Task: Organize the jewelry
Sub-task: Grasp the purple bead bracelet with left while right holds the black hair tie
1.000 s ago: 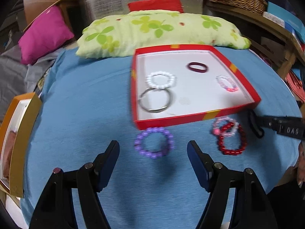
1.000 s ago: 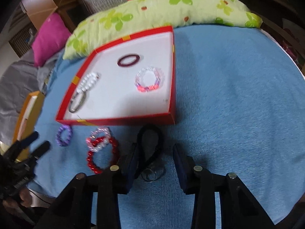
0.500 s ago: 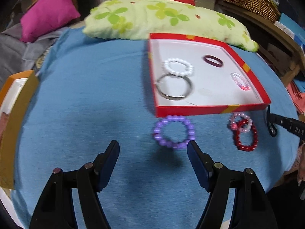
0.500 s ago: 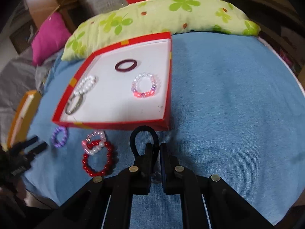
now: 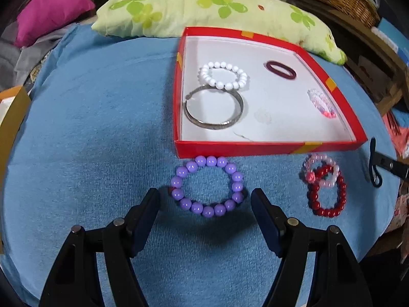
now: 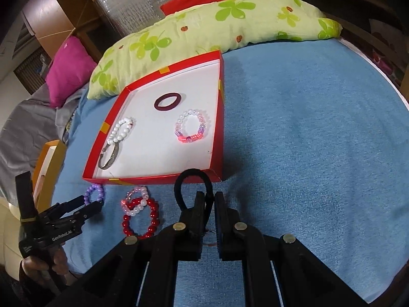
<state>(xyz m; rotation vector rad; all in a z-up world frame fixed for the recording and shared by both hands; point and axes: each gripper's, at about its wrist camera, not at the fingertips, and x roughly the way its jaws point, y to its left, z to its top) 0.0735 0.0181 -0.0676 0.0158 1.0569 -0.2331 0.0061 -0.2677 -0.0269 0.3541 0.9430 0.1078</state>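
Right gripper [image 6: 210,199] clamped tight on black hair tie [image 6: 190,184], loop sticking out just in front of red box [image 6: 153,179]. Left gripper [image 5: 205,202] spread wide, empty, hovering over blue cloth [image 5: 89,128] with purple bracelet [image 5: 208,185] just ahead between the fingers, untouched. Red bracelet [image 5: 327,194] and pink one [image 5: 319,170] overlapping nearby on cloth. Inside box: white bracelet [image 5: 223,74], silver bangle [image 5: 213,108], maroon band [image 5: 280,69], pink-lilac bracelet [image 5: 322,102].

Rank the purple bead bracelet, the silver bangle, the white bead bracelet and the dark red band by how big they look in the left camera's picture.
1. purple bead bracelet, though it lies nearest the camera
2. silver bangle
3. white bead bracelet
4. dark red band
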